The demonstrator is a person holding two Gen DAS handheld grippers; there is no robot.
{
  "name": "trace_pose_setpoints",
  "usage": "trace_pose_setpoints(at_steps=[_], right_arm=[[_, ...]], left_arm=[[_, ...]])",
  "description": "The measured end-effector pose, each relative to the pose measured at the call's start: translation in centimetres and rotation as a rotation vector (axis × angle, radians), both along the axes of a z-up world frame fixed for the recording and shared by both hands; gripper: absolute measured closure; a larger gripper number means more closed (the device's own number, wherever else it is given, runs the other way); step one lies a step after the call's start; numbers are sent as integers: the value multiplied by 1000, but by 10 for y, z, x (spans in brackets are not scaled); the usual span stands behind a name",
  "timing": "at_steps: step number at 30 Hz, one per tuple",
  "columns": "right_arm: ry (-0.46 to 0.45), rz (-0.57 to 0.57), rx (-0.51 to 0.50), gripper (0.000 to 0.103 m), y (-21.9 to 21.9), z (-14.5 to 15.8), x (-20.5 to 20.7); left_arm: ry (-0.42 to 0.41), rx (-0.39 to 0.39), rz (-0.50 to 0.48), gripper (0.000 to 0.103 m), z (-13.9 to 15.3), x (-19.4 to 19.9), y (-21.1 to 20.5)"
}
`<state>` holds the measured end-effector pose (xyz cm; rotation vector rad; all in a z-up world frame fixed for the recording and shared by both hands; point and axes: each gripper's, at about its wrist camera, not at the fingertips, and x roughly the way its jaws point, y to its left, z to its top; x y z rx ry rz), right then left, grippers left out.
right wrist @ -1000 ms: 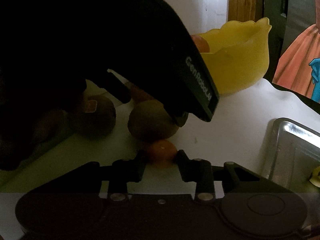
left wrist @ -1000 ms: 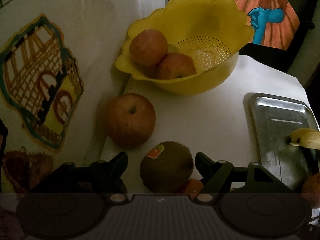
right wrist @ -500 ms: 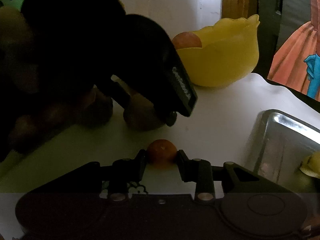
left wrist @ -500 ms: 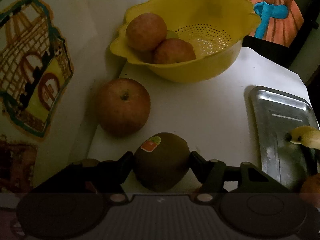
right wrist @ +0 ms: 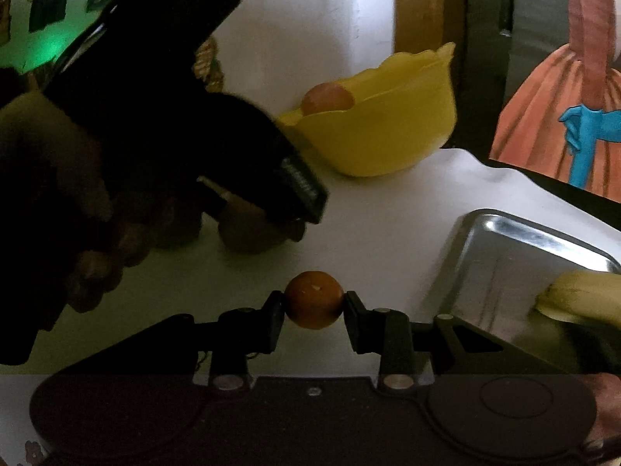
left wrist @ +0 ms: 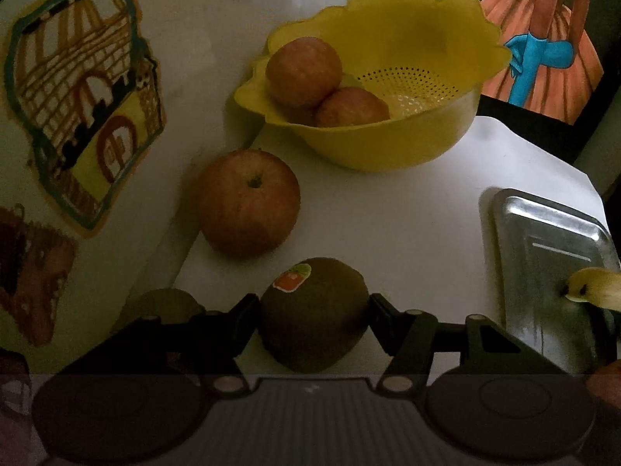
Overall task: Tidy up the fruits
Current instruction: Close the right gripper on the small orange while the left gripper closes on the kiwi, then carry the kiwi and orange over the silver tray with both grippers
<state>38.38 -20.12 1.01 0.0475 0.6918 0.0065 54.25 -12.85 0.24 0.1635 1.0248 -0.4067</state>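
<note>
Left wrist view: our left hand-held gripper [left wrist: 313, 312] pinches a kiwi [left wrist: 313, 312] on the white surface [left wrist: 407, 225]; beyond sit an apple [left wrist: 248, 202] and yellow colander [left wrist: 388, 147]. Our right hand-held gripper [right wrist: 314, 306] clamps a small orange fruit [right wrist: 314, 305] beside the metal tray [right wrist: 504, 252].

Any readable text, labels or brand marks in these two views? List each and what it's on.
Nothing can be read for certain.
Sticker on the kiwi: red and green mark, any lettering too small.
Print on the left gripper's body, right wrist view: pale lettering, blurred, unreadable.
Wall drawing: shapes only, no words.
Tray, bowl, orange fruit: no text visible.
</note>
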Motion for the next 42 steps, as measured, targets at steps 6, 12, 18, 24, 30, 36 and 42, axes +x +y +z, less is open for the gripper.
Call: trace_pose_setpoints(at_steps=[6,12,18,24,30,36,42], right_arm=[[-20,-54,-8,68,-16,7,-9],[-25,-109,-45,68,-32,14,-17],[-2,-166,-96,68,-54,18,-26],[16,-175,-156,68,-76,17,-37],[71,-156,-243,68,-85,8,-38],[131,-166,-271,68,-94,0,-31],[157,-154,-255,68,-99,0,-26]], left_arm=[[-2,-20,3,38,1,-9,-1],[-36,-86,18,38,6,-19,-4],[-72,-162,-55,38,22,-38,-22],[-31,-213,-134,38,22,-55,-49],[-2,-231,-158,38,15,-66,-71],[8,-230,-173,38,12,-74,-77],[34,-214,-191,38,11,-82,-78]])
